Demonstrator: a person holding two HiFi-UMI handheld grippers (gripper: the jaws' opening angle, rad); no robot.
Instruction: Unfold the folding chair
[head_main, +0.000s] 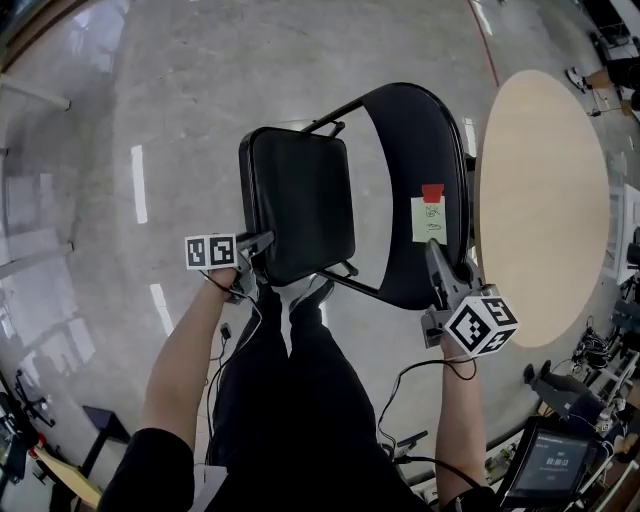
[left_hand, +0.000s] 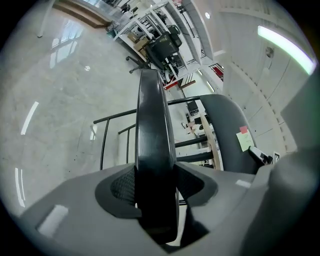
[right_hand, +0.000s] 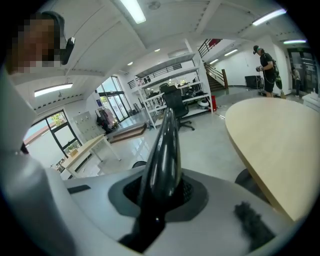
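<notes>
Floor (head_main: 150, 80) polished concrete; round wooden table (head_main: 545, 200) just beside folding chair (head_main: 300, 200).

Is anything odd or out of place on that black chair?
Only one thing: a pale sticky note with a red tab above it is stuck on the backrest, where you'd expect bare black. Nothing looks bent or broken.

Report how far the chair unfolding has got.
Done: seat already stands apart from backrest. In hand: left hand-held gripper clamps the seat's edge, right hand-held gripper the backrest's edge. Left: seat apparently not yet fully down.
</notes>
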